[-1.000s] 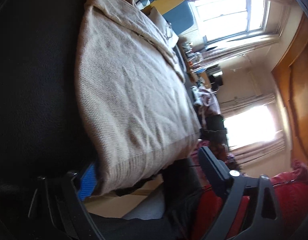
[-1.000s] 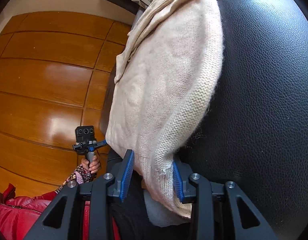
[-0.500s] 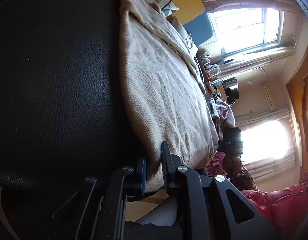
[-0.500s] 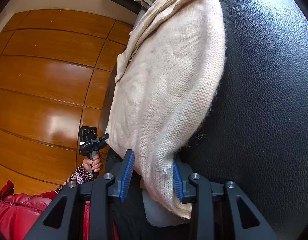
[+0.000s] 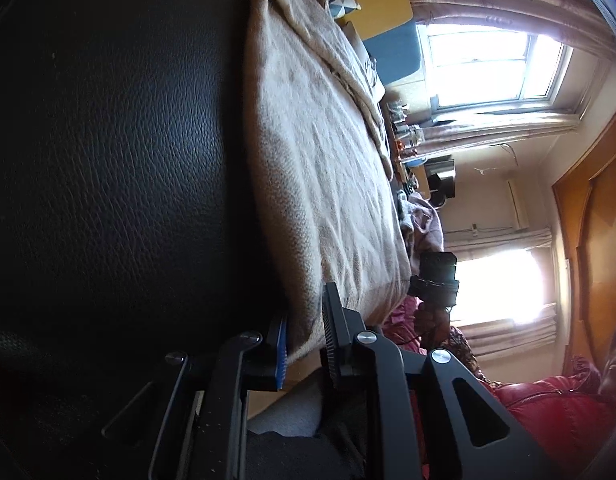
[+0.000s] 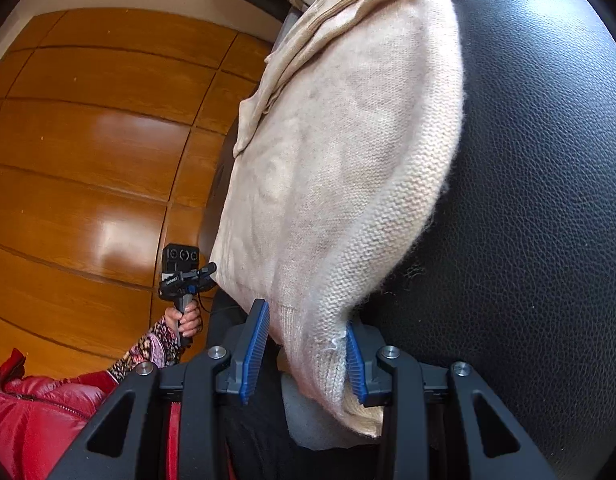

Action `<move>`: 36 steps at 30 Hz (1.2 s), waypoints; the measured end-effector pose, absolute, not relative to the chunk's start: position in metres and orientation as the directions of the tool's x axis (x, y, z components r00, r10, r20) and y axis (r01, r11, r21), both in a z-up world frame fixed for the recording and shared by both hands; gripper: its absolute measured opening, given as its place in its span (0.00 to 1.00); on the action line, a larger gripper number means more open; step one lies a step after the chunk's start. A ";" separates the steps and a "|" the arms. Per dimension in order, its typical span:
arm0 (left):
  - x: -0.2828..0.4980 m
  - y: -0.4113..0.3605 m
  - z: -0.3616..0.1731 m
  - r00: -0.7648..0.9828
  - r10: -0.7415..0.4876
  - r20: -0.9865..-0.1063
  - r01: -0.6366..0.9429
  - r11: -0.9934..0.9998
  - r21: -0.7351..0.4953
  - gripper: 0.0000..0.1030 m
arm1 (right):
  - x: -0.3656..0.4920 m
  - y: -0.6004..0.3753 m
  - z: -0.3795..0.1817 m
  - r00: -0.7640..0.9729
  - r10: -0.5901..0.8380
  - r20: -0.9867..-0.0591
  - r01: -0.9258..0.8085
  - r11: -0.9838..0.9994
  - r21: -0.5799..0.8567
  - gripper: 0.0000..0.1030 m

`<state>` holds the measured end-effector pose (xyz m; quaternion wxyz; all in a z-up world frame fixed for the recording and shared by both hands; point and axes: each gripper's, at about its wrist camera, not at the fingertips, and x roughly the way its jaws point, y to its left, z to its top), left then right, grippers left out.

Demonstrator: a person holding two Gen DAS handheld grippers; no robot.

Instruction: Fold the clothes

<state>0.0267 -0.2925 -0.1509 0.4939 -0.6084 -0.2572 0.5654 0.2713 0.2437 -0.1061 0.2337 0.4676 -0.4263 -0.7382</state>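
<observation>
A cream knitted sweater [image 5: 328,168] is spread flat on a black leather surface [image 5: 107,152], with its ribbed hem hanging past the near edge of that surface. In the left wrist view, the left gripper [image 5: 303,344] is seen closed on the near corner of the hem: the knit is pinched between the blue-padded finger and the black finger, and a fold of fabric is bunched in the narrow gap. In the right wrist view, the right gripper [image 6: 305,356] is placed around the opposite corner of the hem [image 6: 320,344]; the fabric hangs between the two blue pads, touching the right-hand pad, while a gap can be seen beside the left-hand pad, so whether the knit is actually clamped cannot be told. A folded sleeve [image 6: 308,40] is laid along the far side of the garment, toward the collar end. In the same view the other gripper is seen farther off at the sweater's edge, held by a hand [image 6: 185,318] in a patterned sleeve [image 6: 147,350] and red jacket [image 6: 39,408]. Wooden panelling [image 6: 87,152] is seen behind it. Bright windows with curtains [image 5: 488,64] and a cluttered shelf are seen beyond the sweater in the left wrist view.
</observation>
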 end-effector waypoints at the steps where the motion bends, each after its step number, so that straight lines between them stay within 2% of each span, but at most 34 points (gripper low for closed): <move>1: 0.025 -0.292 -0.152 0.237 0.873 -0.426 -0.236 -0.373 -0.897 0.17 | 0.269 0.243 -0.106 -0.446 -0.747 -0.492 -0.051 -0.528 0.848 0.34; 5: 0.023 -0.291 -0.151 0.249 0.868 -0.429 -0.240 -0.374 -0.896 0.17 | 0.261 0.243 -0.112 -0.432 -0.756 -0.492 -0.077 -0.513 0.855 0.25; 8: 0.031 -0.290 -0.145 0.215 0.850 -0.481 -0.299 -0.412 -0.861 0.16 | 0.262 0.244 -0.114 -0.439 -0.735 -0.516 -0.093 -0.534 0.840 0.12; 11: 0.041 -0.288 -0.137 0.160 0.830 -0.534 -0.366 -0.452 -0.813 0.13 | 0.263 0.244 -0.116 -0.452 -0.722 -0.524 -0.107 -0.540 0.835 0.08; 16: 0.047 -0.284 -0.131 0.118 0.820 -0.560 -0.397 -0.478 -0.783 0.11 | 0.262 0.236 -0.110 -0.474 -0.685 -0.553 -0.088 -0.588 0.804 0.07; 20: 0.048 -0.279 -0.127 0.132 0.819 -0.558 -0.397 -0.473 -0.787 0.11 | 0.264 0.230 -0.107 -0.474 -0.683 -0.556 -0.050 -0.610 0.791 0.17; 25: 0.046 -0.284 -0.133 0.184 0.853 -0.489 -0.307 -0.423 -0.853 0.23 | 0.273 0.229 -0.109 -0.441 -0.717 -0.540 -0.020 -0.594 0.804 0.23; 27: 0.046 -0.283 -0.133 0.183 0.855 -0.486 -0.309 -0.419 -0.853 0.24 | 0.276 0.228 -0.110 -0.428 -0.730 -0.533 -0.008 -0.587 0.809 0.23; 30: 0.048 -0.280 -0.131 0.175 0.846 -0.503 -0.326 -0.432 -0.841 0.24 | 0.275 0.224 -0.109 -0.431 -0.712 -0.555 0.004 -0.616 0.788 0.22; 31: 0.050 -0.278 -0.128 0.160 0.833 -0.529 -0.351 -0.453 -0.820 0.24 | 0.274 0.222 -0.109 -0.432 -0.706 -0.562 0.008 -0.626 0.780 0.20; 32: 0.053 -0.276 -0.125 0.142 0.819 -0.556 -0.377 -0.475 -0.796 0.23 | 0.271 0.218 -0.107 -0.428 -0.680 -0.595 0.007 -0.661 0.750 0.10; 33: 0.055 -0.274 -0.121 0.124 0.804 -0.582 -0.402 -0.496 -0.770 0.12 | 0.269 0.214 -0.106 -0.425 -0.652 -0.628 0.006 -0.695 0.719 0.06; 36: 0.063 -0.274 -0.112 0.068 0.788 -0.612 -0.431 -0.530 -0.731 0.09 | 0.264 0.211 -0.104 -0.446 -0.640 -0.626 -0.036 -0.685 0.727 0.07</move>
